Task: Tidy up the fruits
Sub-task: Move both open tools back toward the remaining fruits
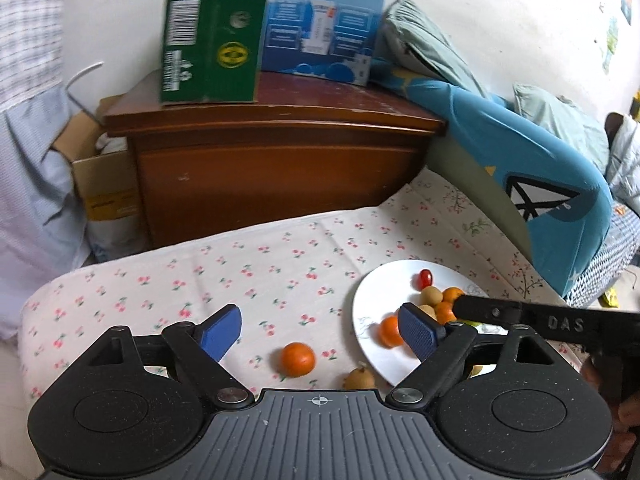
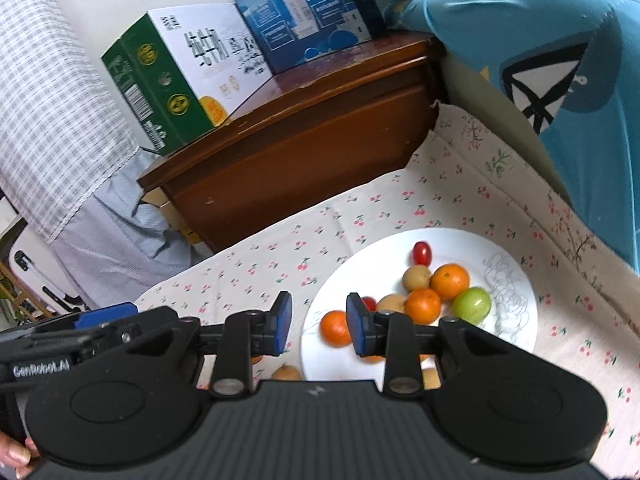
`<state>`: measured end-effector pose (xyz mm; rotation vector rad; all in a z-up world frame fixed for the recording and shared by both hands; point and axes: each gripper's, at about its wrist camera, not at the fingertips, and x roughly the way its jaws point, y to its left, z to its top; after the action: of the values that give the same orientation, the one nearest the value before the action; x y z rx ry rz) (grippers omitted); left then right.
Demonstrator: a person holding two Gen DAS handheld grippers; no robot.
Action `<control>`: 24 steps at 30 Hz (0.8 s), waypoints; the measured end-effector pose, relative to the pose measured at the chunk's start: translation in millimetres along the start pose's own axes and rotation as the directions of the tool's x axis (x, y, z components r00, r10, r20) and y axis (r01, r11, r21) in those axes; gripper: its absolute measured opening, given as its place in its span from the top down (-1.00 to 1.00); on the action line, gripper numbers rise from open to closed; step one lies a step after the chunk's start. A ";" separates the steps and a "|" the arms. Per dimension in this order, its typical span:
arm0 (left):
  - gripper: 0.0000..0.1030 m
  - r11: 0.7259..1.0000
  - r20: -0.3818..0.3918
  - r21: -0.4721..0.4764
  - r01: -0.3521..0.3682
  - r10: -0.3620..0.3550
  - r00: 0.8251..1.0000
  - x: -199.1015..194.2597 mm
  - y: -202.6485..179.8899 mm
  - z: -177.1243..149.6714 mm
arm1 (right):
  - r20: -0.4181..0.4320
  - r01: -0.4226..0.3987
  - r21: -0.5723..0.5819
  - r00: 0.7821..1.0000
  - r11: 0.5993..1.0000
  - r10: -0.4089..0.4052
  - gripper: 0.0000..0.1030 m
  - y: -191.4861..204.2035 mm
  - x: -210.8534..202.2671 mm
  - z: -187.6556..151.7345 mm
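Note:
A white plate lies on the cherry-print cloth and holds several fruits: oranges, brown longans, a cherry tomato and a green fruit. Left of the plate, one orange and one longan lie loose on the cloth. My left gripper hovers open and empty above that loose orange. Over the plate's near left rim, my right gripper has its pads a narrow gap apart, with nothing between them. Its black finger reaches across the plate in the left wrist view.
A brown wooden cabinet stands behind the cloth, with a green carton and a blue carton on top. A blue cushion leans at the right. An open cardboard box sits at the far left.

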<state>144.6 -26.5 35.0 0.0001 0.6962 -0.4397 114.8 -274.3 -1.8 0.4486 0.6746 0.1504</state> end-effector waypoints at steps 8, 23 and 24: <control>-0.69 0.999 -0.013 -0.026 -0.047 0.046 0.999 -12.8 13.7 -9.7 | -0.037 -0.034 -0.039 0.999 0.999 0.033 0.39 21.3 -4.6 -24.2; -0.69 0.985 -0.058 -0.054 -0.164 0.161 0.985 -22.0 43.9 -26.3 | -0.147 -0.108 -0.185 0.986 0.977 0.082 0.39 59.0 23.1 -62.4; -0.69 0.985 -0.061 -0.060 -0.164 0.161 0.985 -21.4 45.5 -26.6 | -0.158 -0.115 -0.199 0.984 0.973 0.084 0.39 61.0 27.7 -64.8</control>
<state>131.4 27.0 21.1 0.0083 0.7594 -0.2613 95.7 -189.3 -35.0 0.2714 0.7746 0.3493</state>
